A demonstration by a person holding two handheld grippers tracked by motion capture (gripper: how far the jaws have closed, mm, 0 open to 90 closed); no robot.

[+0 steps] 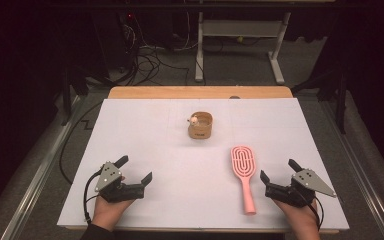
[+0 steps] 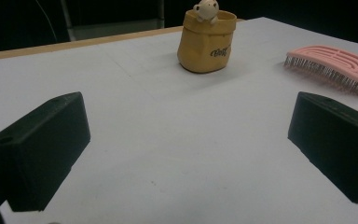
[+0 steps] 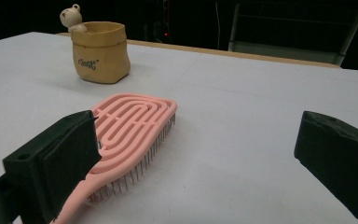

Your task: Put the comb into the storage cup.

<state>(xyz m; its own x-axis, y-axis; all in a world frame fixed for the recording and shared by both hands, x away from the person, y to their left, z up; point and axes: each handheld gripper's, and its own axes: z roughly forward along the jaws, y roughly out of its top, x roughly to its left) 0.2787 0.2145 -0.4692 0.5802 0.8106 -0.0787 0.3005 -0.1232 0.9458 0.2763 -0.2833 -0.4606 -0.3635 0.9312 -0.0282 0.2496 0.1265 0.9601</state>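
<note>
A pink hairbrush (image 1: 245,172) lies bristles down on the white table, right of centre, its handle toward the front edge. A tan pot (image 1: 200,125) with a small bear figure on its rim stands at the middle. My left gripper (image 1: 135,169) rests low at the front left, open, with nothing between its jaws. My right gripper (image 1: 279,169) sits at the front right, just right of the brush handle, open and empty. From the left gripper view the pot (image 2: 207,41) and brush (image 2: 332,66) lie ahead. The right gripper view has the brush (image 3: 129,126) beside its left jaw and the pot (image 3: 99,51) beyond.
The white sheet (image 1: 145,130) covers a wooden table (image 1: 200,92) whose far edge shows. Beyond it stand a desk frame (image 1: 240,45) and loose cables (image 1: 150,60) on the floor. Bare sheet lies between the two grippers.
</note>
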